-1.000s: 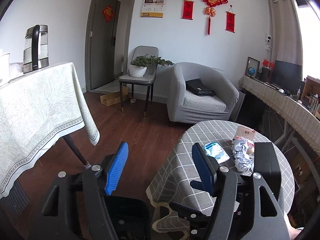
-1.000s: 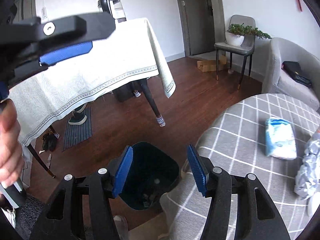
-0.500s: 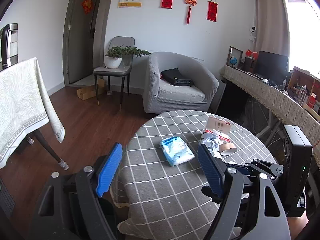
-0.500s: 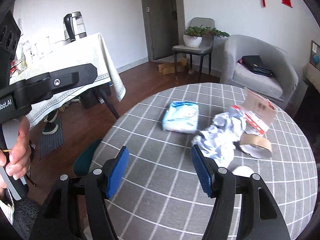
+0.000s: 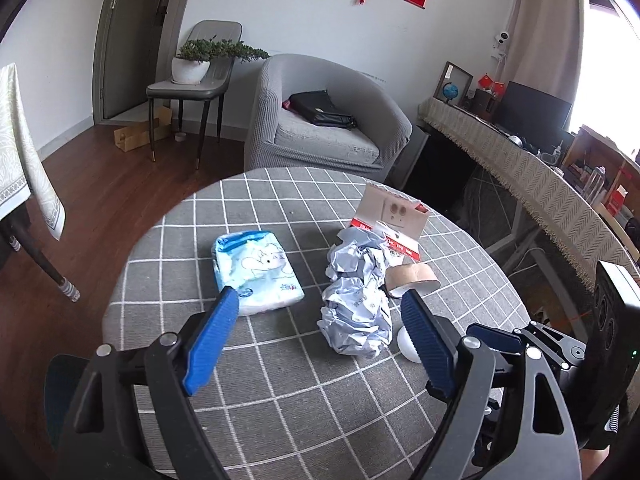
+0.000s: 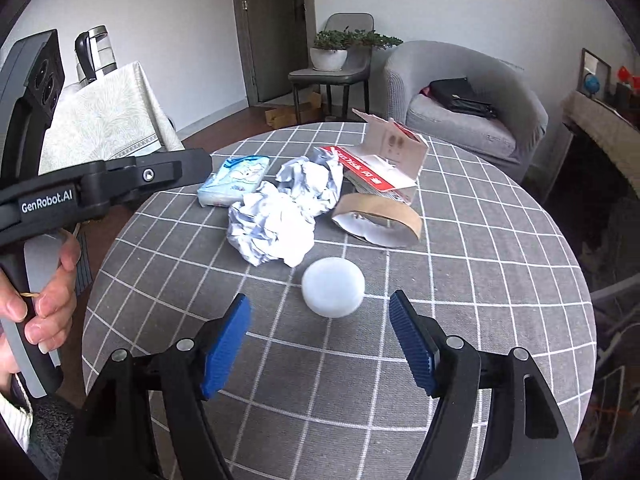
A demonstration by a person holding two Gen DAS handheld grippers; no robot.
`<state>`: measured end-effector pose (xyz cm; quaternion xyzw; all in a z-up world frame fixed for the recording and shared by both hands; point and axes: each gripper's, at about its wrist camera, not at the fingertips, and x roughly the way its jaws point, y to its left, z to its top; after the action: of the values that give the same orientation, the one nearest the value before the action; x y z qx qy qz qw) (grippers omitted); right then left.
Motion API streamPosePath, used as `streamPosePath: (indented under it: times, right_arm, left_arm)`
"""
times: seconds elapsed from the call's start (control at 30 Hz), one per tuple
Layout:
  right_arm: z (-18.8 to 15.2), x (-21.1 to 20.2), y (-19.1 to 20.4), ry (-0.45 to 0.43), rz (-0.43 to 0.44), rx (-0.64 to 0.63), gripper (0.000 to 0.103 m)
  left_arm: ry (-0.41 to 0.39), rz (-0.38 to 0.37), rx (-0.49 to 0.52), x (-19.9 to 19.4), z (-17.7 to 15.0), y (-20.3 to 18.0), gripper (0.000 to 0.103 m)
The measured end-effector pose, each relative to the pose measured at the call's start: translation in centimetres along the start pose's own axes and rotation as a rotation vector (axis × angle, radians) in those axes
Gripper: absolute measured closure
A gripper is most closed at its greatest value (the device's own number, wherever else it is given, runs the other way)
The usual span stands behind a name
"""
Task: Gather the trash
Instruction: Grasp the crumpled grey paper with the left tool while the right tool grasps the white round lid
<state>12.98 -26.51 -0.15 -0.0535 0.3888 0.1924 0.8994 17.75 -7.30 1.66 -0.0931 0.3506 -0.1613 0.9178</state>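
Both empty, the left tool (image 5: 316, 344) and right tool (image 6: 320, 340) are opening wide above the table (image 6: 500, 280), crumpled paper (image 5: 356, 292) lying at frame centre.

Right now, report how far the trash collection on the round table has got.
Nothing looks collected yet. In hand: nothing; the left gripper and right gripper are both empty, jaws opening. Left on the table: crumpled paper, torn box, tape roll, white disc, tissue pack.
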Motion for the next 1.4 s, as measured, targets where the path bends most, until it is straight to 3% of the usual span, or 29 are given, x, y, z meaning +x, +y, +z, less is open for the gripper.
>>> streamPosePath:
  times: [0.23,0.37,0.7,0.83,0.97,1.2,1.4]
  right_arm:
    - [-1.0,-0.1,-3.4,0.025,0.001,0.057,0.028]
    - [-1.4,0.0,-3.7,0.037,0.01,0.064,0.028]
    - [-0.9,0.5,-2.2,0.045,0.057,0.046,0.031]
    - [-0.6,1.2,-0.6,0.061,0.063,0.013,0.037]
    - [-0.2,1.6,0.3,0.075,0.022,-0.012,0.043]
    - [-0.2,1.8,-0.2,0.081,0.037,0.008,0.045]
    - [0.5,2.4,-1.3,0.087,0.01,0.005,0.05]
  left_arm:
    - [0.094,-0.029,-0.038,2.9,-0.5,-0.5,0.018]
    - [0.128,-0.087,-0.086,3.6,-0.6,-0.3,0.02]
    - [0.166,-0.09,-0.053,4.8,-0.7,-1.1,0.046]
    - [0.164,-0.101,-0.031,4.8,-0.6,-1.5,0.054]
    - [0.159,-0.112,-0.009,4.1,-0.9,-1.9,0.055]
    - [0.099,-0.154,-0.035,1.6,-1.0,-0.8,0.055]
    - [0.094,-0.125,-0.043,1.2,-1.9,1.4,0.055]
